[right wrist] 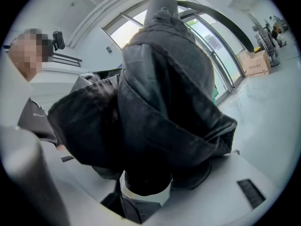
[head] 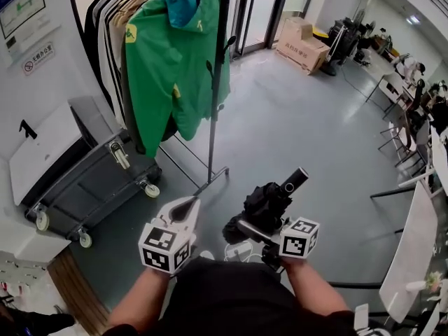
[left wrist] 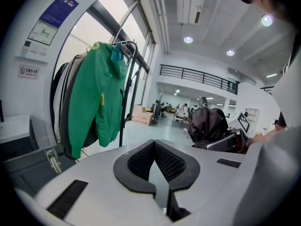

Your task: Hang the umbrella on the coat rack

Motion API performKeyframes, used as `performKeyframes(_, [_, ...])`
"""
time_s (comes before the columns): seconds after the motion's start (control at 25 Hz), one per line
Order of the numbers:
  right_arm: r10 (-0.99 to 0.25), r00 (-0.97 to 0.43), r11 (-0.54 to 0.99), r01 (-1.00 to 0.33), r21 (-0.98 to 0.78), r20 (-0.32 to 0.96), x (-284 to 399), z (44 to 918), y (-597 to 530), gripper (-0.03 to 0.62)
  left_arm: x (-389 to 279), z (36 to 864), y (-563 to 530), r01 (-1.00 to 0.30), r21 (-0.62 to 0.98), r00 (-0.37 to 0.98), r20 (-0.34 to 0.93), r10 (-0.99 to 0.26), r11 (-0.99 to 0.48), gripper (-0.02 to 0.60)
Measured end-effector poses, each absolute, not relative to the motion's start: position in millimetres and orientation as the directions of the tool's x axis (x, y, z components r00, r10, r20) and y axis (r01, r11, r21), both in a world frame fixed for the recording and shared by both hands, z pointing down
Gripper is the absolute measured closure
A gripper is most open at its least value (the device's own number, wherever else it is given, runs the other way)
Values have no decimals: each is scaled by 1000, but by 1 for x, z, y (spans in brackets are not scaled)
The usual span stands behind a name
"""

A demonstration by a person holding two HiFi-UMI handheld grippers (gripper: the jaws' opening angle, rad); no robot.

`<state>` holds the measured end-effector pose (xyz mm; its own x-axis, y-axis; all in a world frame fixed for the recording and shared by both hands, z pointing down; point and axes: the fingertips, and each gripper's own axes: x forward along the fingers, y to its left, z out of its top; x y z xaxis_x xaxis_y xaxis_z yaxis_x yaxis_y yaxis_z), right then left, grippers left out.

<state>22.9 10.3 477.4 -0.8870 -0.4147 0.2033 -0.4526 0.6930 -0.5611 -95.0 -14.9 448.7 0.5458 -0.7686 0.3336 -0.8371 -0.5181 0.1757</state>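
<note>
Evidently the hanging is not yet done. The coat rack (head: pixel 218 96) is standing ahead of the person on the grey floor, already carrying a green jacket (head: pixel 171 61) and several darker garments, and a grey wheeled cart (head: pixel 84 180) is sitting beside it against the wall. The umbrella (head: pixel 268 205), black and folded, is nowhere near a hook; it is sitting well apart from the rack, out in front of the person's body. What is remaining, by my judgement, is the approach to the rack, the raising of the umbrella and its placing on the rail or a hook. The right claw (head: pixel 255 228) is clamping the umbrella near its lower end, jaws standing wide around the bundled fabric. The left claw (head: pixel 185 207) is resting with jaws together, holding nothing.
</note>
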Motion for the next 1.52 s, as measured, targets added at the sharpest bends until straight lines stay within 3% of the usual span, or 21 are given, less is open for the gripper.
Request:
performKeyframes(0.88, [-440, -861, 667, -504, -549, 256, -17, 480, -54, 355, -136, 465, -81, -815, 221, 579, 337, -742, -536, 566])
performKeyframes(1.52, [-283, -889, 793, -428, -434, 359, -12, 477, -172, 355, -105, 445, -195, -851, 169, 524, 336, -783, -497, 565])
